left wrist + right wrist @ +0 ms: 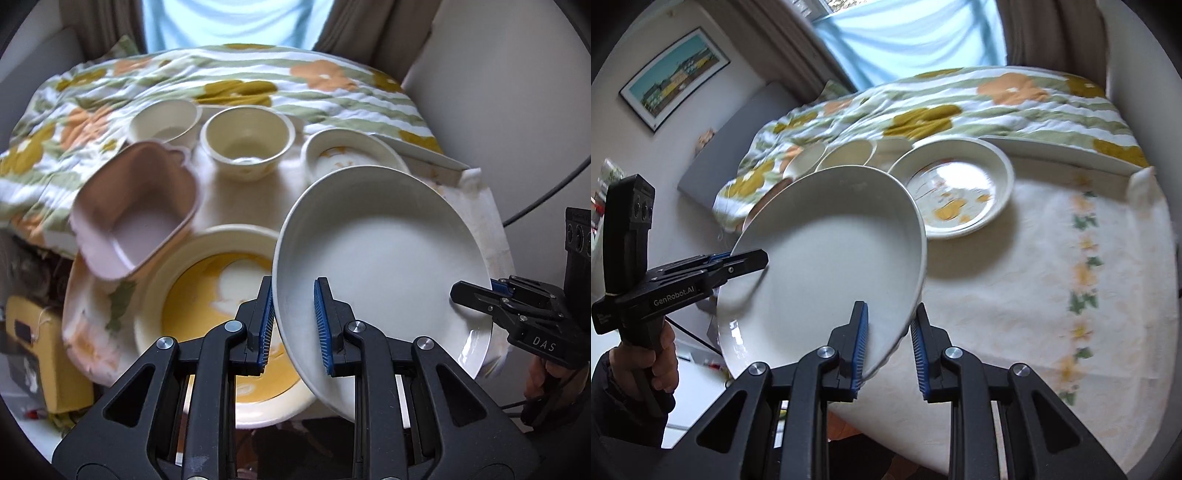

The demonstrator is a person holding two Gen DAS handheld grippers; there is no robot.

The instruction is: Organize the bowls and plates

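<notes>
Together we hold a plain white plate [384,254] tilted above the table [1015,280], our left hand-held gripper [293,325] pinching its near-left rim, our right hand-held gripper [888,343] pinching the opposite rim. Below, a yellow-patterned bowl [207,295]; farther off, a pink dish [136,218] and cream bowls [247,136].

1. Between your hand-held grippers is a plain white plate [384,251].
2. Left of your left hand-held gripper [293,325] is a pink dish [136,206].
3. Behind it lies a yellow-centred cream bowl [207,295].
4. Ahead, the blanket [229,77] shows orange and mustard flowers on green stripes.
</notes>
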